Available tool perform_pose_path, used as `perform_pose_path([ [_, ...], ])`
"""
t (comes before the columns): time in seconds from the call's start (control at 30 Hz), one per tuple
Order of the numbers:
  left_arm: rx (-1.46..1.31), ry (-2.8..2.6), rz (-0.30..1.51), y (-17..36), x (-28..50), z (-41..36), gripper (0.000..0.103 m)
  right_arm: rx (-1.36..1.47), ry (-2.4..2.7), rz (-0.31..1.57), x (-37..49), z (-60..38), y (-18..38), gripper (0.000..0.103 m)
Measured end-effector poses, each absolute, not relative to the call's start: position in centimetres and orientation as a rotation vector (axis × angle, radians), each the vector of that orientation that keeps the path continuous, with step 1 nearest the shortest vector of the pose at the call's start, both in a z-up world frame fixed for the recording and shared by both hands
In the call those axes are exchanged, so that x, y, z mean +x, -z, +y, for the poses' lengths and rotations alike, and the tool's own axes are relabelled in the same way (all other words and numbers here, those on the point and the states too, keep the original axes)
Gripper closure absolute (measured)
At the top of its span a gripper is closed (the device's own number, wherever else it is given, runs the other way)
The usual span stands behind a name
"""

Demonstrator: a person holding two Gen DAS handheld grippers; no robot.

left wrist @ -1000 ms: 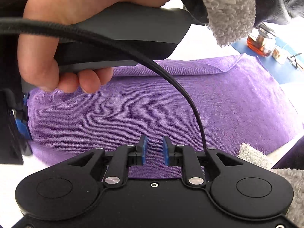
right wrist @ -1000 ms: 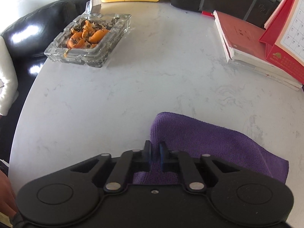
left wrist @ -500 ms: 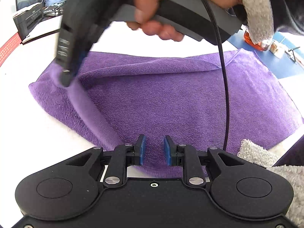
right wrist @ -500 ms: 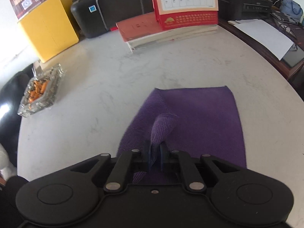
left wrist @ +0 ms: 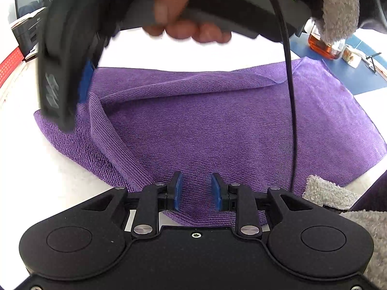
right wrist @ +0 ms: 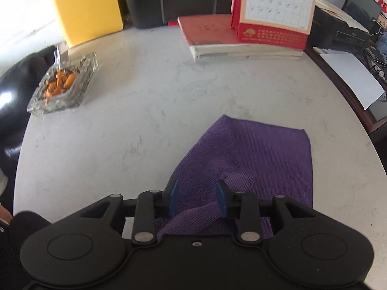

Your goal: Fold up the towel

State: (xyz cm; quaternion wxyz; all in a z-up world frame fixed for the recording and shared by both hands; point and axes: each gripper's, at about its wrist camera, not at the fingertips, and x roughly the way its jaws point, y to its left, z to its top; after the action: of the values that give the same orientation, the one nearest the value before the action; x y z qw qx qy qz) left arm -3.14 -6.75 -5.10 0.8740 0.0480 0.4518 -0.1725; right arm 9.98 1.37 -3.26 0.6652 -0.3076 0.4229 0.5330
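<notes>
**Both tools open over the purple towel**

Your left tool (left wrist: 196, 191) sits low over the near edge of the towel (left wrist: 229, 130), blue pads parted with towel fabric showing in the gap; nothing is pinched. The towel lies on the white tabletop (left wrist: 60, 181), folded over, with a raised crease running along its left side and a folded flap across the far edge.

Your right tool (right wrist: 197, 199) has its pads spread wide. A loose strip of towel (right wrist: 254, 159) lies across the gap between them, but neither pad presses on it. From the left wrist view the right tool (left wrist: 67, 55) hangs above the towel's far left corner, blurred, your hand (left wrist: 188, 21) wrapped round its handle and a black cable (left wrist: 290, 96) trailing down across the cloth.

In the right wrist view the towel rests flat on the marble tabletop (right wrist: 121, 133), its far edge pointing toward the books (right wrist: 217, 38) and the calendar (right wrist: 275, 9). A glass ashtray (right wrist: 63, 84) sits well apart to the left, a yellow box (right wrist: 84, 7) behind it.
</notes>
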Motion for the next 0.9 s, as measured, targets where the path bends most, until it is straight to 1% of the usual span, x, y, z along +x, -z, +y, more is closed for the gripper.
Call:
perform_pose_path([
  [0.13, 0.101, 0.362, 0.942, 4.9, -3.2, -6.6, 0.077, -0.737, -1.16, 1.022, 9.9, 0.7, 5.0, 0.07],
  [0.33, 0.093, 0.369, 0.939, 4.8, -3.3, -6.4, 0.075, -0.706, -1.13, 1.053, 10.3, -0.2, 5.1, 0.071],
  [0.4, 0.091, 0.371, 0.938, 4.7, -3.4, -6.4, 0.074, -0.688, -1.13, 1.058, 10.5, -0.4, 5.2, 0.075],
  [0.47, 0.091, 0.373, 0.938, 4.9, -3.3, -6.6, 0.073, -0.677, -1.132, 1.055, 10.6, -0.5, 5.1, 0.09],
  [0.53, 0.089, 0.371, 0.937, 5.1, -3.1, -6.7, 0.073, -0.635, -1.14, 1.057, 10.9, -0.7, 4.8, 0.096],
  [0.63, 0.087, 0.368, 0.937, 5.1, -3.2, -6.8, 0.073, -0.577, -1.164, 1.054, 11.0, -0.8, 4.1, 0.099],
  [0.9, 0.078, 0.361, 0.932, 4.6, -3.8, -7.0, 0.073, -0.436, -1.375, 1.06, 9.9, 1.4, 1.9, 0.099],
])
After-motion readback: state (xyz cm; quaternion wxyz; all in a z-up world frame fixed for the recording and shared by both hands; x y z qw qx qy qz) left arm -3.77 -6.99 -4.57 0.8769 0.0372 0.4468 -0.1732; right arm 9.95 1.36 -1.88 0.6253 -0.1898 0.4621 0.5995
